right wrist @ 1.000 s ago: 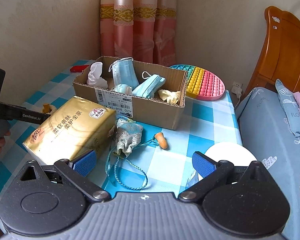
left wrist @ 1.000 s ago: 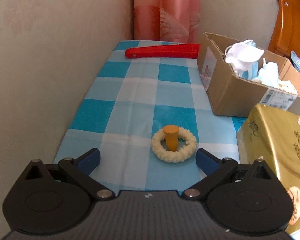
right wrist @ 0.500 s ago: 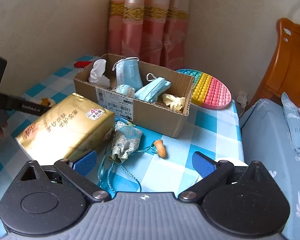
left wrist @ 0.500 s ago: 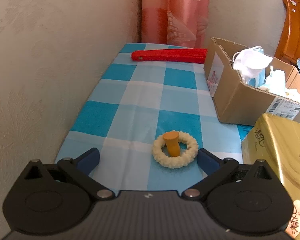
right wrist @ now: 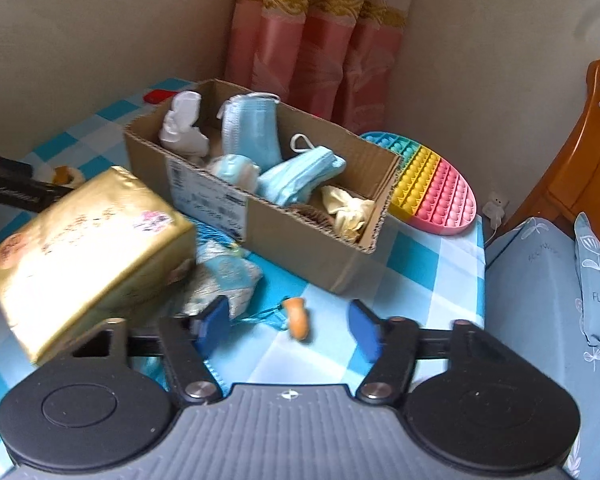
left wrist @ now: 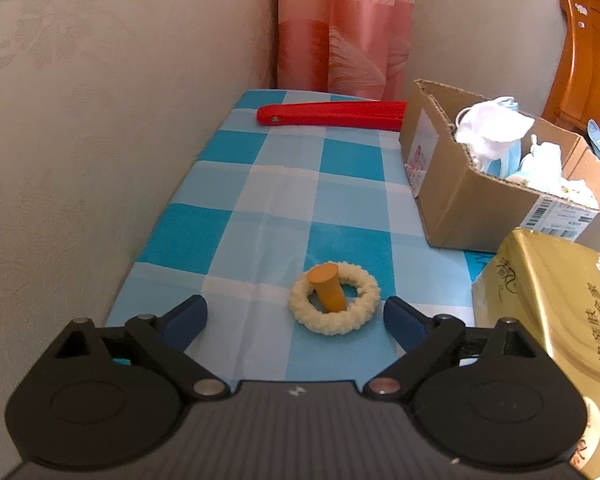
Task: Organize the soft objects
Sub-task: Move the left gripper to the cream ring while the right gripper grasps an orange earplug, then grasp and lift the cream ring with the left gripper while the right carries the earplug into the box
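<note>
A cream fluffy hair tie point(left wrist: 333, 308) lies on the checked tablecloth with an orange foam earplug point(left wrist: 326, 286) standing inside it. My left gripper point(left wrist: 296, 318) is open, fingers either side of the tie, just short of it. My right gripper point(right wrist: 290, 330) is open, low over a second orange earplug point(right wrist: 297, 317) that lies between its fingers. A cardboard box point(right wrist: 300, 228) holds face masks point(right wrist: 298, 178) and other soft items; it also shows in the left wrist view point(left wrist: 476, 204).
A gold tissue pack point(right wrist: 84, 248) lies left of the box, a floral drawstring pouch point(right wrist: 224, 280) beside it. A rainbow pop-it mat point(right wrist: 432, 184) leans at the back right. A red folded fan point(left wrist: 332, 114) lies by the curtain. The wall runs along the left; a bed is on the right.
My right gripper has moved forward and down, so the earplug now lies between its fingers, and the fingers have narrowed a little. My left gripper has edged slightly closer to the hair tie.
</note>
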Tool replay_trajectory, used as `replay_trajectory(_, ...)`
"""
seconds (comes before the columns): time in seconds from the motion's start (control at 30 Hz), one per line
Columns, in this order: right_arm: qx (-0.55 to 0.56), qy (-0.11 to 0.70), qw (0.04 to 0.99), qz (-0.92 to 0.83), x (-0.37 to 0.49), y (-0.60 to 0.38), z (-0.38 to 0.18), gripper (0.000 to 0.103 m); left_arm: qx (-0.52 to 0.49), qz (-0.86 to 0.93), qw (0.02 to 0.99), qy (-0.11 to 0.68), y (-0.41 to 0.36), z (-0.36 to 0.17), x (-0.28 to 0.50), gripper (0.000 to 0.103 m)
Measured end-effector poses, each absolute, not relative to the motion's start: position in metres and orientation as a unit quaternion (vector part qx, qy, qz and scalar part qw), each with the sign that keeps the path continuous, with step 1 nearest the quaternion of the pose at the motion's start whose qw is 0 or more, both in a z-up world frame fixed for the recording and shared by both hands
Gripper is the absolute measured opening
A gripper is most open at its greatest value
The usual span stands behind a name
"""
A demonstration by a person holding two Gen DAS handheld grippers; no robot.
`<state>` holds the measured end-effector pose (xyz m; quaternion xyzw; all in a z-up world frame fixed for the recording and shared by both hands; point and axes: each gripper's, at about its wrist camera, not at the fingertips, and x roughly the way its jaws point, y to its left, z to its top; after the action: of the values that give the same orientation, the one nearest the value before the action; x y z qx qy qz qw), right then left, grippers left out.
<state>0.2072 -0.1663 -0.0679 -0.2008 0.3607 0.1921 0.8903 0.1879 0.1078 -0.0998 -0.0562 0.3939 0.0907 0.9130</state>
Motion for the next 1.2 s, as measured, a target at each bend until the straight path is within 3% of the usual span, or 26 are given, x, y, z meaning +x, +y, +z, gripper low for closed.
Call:
replay_trajectory(0.07,-0.2,0.371,0.887,0.189,0.216,-0.167,-0.071,0.05,-0.055,0.09,0.913,0.393,0.107,-0.099,0.188,0.089)
replay_trajectory(0.13,-0.202,0.379,0.884,0.186,0.223,-0.167,-0.076,0.049,-0.056,0.088,0.914,0.391,0.106,-0.098,0.188,0.087)
replay_trajectory(0.27,-0.2,0.401,0.877,0.177,0.236,-0.167,-0.088,0.031,-0.064,0.081,0.915,0.39,0.106,-0.097,0.188,0.084)
replay_trajectory(0.7,-0.198,0.414,0.869,0.183,0.247,-0.165,-0.098,0.025,-0.067,0.074,0.919,0.382,0.104,-0.092,0.189,0.084)
replay_trajectory(0.73,-0.191,0.416,0.869,0.186,0.248,-0.166,-0.098,0.022,-0.067,0.073,0.919,0.381,0.104,-0.092,0.188,0.08)
replay_trajectory(0.77,-0.187,0.418,0.869,0.189,0.249,-0.167,-0.098,0.019,-0.066,0.073,0.92,0.38,0.103,-0.091,0.188,0.068)
replay_trajectory(0.83,-0.18,0.421,0.868,0.194,0.249,-0.168,-0.098,0.016,-0.067,0.071,0.92,0.38,0.104,-0.091,0.189,0.061)
replay_trajectory(1.2,-0.186,0.406,0.875,0.189,0.24,-0.169,-0.087,0.015,-0.062,0.07,0.922,0.377,0.103,-0.092,0.191,0.058)
